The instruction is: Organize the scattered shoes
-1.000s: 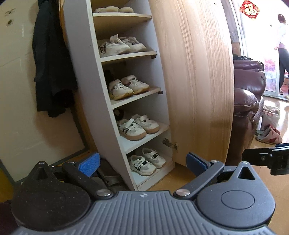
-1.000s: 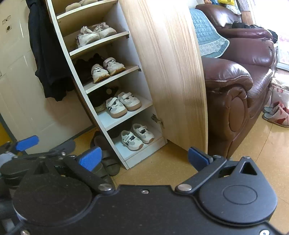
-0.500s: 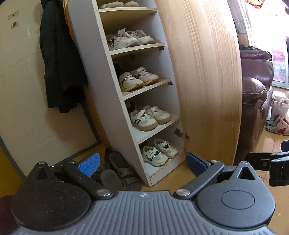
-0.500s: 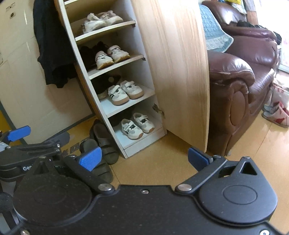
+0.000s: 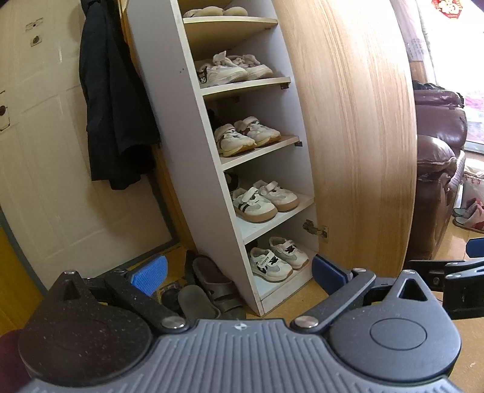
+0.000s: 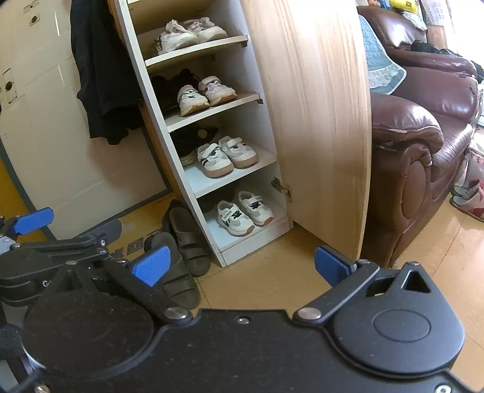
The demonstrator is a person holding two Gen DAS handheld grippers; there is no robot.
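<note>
Dark sandals (image 6: 184,257) lie on the floor (image 6: 272,281) against the shoe cabinet's (image 6: 157,99) left bottom corner; paired sneakers (image 6: 243,213) fill its shelves. Left gripper (image 5: 239,273) and right gripper (image 6: 242,264): jaws spread, empty.

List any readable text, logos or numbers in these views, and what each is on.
"G": white lettering on the left tongs body, the rest hidden.
Red hanging: gold character, cut off by the frame, unreadable.
Bottom-shelf sneaker: strap print too small to read.
Floor sticker: blurred.
</note>
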